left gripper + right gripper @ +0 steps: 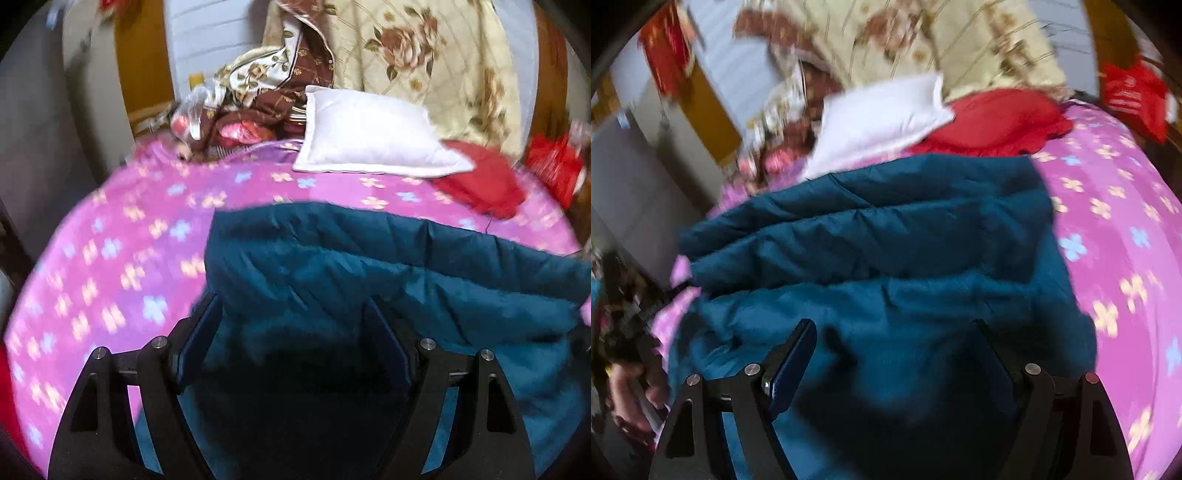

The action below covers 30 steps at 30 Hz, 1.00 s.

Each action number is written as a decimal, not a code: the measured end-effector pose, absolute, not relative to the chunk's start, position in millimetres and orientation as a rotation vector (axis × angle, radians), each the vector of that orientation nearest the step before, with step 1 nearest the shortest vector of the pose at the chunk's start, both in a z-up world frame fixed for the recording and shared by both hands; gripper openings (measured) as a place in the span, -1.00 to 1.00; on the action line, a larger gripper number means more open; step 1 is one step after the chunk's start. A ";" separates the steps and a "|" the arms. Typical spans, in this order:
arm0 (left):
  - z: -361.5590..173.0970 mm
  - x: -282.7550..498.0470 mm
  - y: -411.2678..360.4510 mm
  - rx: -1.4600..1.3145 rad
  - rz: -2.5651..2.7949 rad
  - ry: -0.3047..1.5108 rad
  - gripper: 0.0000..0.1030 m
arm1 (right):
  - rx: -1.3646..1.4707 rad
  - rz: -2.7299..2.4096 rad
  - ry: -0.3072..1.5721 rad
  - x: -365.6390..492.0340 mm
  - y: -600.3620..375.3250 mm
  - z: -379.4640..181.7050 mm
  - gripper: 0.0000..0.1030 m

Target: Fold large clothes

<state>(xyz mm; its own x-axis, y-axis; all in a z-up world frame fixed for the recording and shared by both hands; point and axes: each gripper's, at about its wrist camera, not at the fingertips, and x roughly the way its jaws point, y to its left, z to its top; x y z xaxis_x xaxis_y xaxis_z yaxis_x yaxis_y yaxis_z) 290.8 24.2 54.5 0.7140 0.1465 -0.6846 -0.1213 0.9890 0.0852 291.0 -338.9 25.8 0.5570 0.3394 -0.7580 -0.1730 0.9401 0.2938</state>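
Both claws, left claw (pixel 291 328) and right claw (pixel 894 347), stand wide, empty above teal quilted jacket (pixel 369 266); grip near bed-edge hem evenly, advisedly.

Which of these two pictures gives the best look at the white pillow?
The left wrist view: the white pillow is fairly sharp there, its whole outline visible on the pink bedspread. In the right wrist view the pillow is motion-blurred, and the blue jacket hides its near edge.
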 end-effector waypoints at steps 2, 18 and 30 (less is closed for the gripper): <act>39.3 306.0 19.7 0.088 0.210 0.801 0.55 | 0.217 0.286 0.991 311.9 -344.2 10.2 0.59; 63.3 244.6 40.2 -0.017 0.176 0.760 0.58 | 0.203 0.139 0.763 274.3 -358.7 42.6 0.59; 8.2 137.6 -11.7 0.019 0.094 0.833 0.61 | 0.102 0.179 0.659 133.8 -277.2 20.1 0.79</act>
